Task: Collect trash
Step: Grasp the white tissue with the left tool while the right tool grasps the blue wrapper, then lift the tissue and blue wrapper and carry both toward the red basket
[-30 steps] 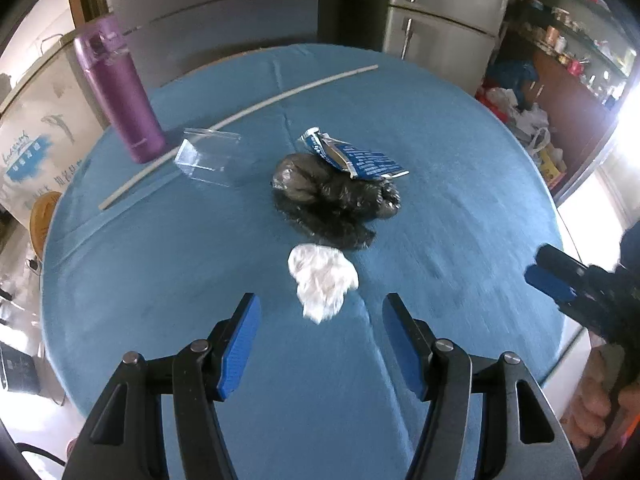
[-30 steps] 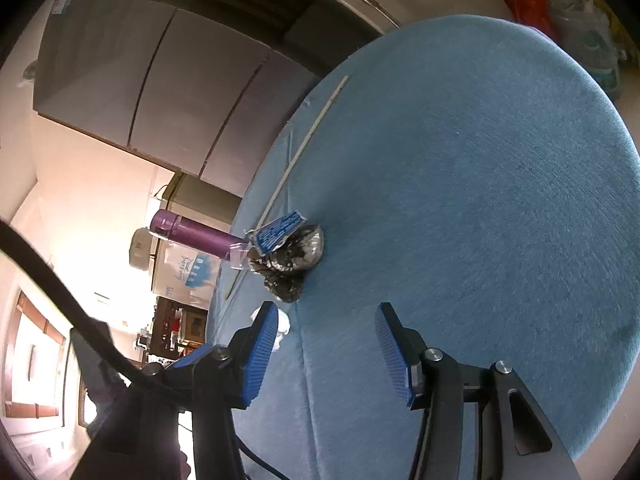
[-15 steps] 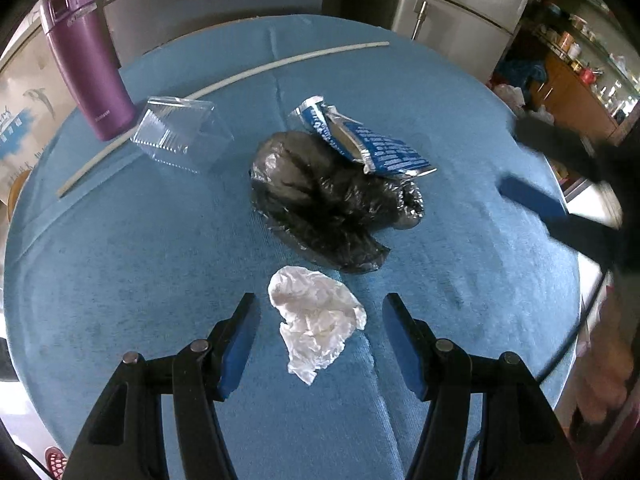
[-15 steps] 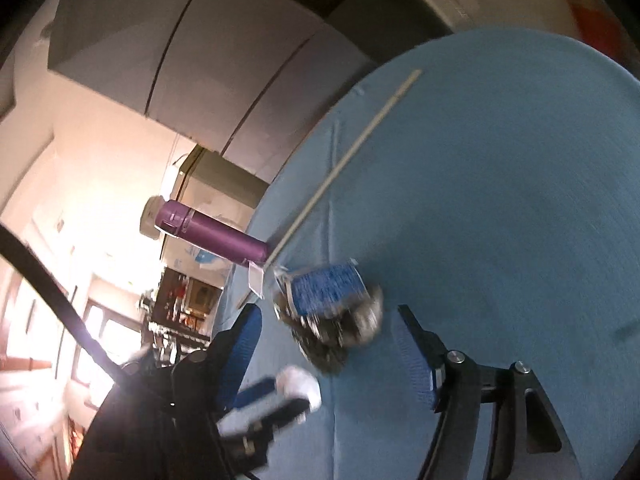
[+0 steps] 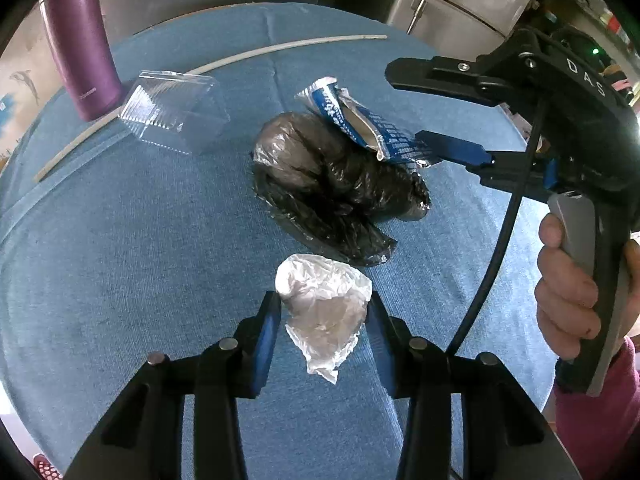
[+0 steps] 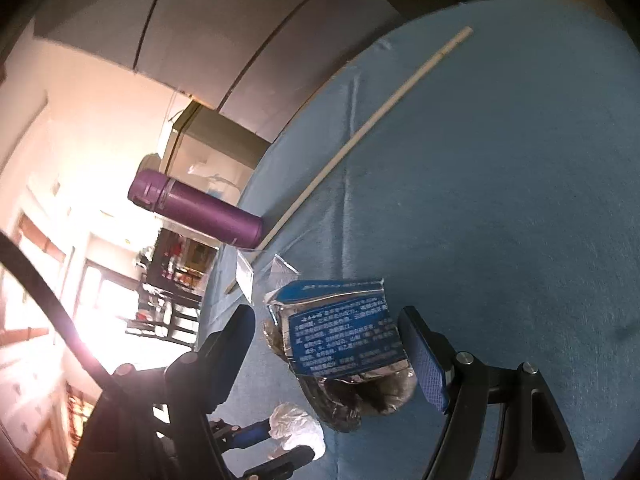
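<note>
The left gripper is held low over the blue worktop, and its two blue fingers are set partly apart. A crumpled white plastic wrapper is seen between them, with a finger close at each side; whether it is being touched cannot be told. The wrapper is lying on the worktop, just in front of a crumpled black plastic bag. The right gripper is held wide open, tipped on its side. A torn blue and silver packet is framed between its fingers, but it is not pinched. The packet is resting on top of the black bag, and one blue finger is seen at the packet's edge in the left view. The handle is gripped by the person's right hand. A clear plastic box is lying empty on the worktop, well apart from the bag. Beside it a purple flask is standing upright with its lid on. A long white stick is laid across the far side of the worktop, passing next to the flask.
</note>
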Demonstrator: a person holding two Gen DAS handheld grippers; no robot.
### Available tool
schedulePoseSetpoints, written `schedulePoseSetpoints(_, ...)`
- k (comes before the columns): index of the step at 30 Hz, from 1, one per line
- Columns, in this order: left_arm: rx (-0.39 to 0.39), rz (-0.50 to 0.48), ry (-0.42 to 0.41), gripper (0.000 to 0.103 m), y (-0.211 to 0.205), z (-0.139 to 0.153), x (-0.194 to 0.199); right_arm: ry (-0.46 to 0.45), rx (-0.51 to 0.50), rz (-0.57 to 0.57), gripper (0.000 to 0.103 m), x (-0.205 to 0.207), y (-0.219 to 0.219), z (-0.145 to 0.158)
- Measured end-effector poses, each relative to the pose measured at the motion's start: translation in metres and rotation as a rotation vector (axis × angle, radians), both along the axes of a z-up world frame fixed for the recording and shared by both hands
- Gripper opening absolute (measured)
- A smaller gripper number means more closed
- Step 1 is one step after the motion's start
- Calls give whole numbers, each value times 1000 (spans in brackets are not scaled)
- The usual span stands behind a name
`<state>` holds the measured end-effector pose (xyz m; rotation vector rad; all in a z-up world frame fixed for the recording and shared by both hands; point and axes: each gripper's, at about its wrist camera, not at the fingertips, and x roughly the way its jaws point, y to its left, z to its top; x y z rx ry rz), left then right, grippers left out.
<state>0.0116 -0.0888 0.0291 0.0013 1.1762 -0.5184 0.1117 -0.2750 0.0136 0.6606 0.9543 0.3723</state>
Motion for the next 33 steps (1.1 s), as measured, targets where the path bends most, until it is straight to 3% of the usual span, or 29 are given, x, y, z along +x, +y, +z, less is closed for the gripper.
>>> schedulePoseSetpoints(9, 3, 24, -15, 43, 24, 1, -4, -16, -291, 63, 78, 5, 50, 4)
schedulePoseSetpoints(21, -2, 51, -41, 43, 58, 18, -23, -37, -269, 11, 76, 2, 46, -8)
schedulePoseSetpoints(24, 7, 61, -56, 43, 58, 26, -31, -47, -267, -3, 66, -1, 44, -9)
schedulePoseSetpoints(33, 11, 83, -73, 43, 76, 37, -48, -61, -233, -84, 66, -20, 26, -7)
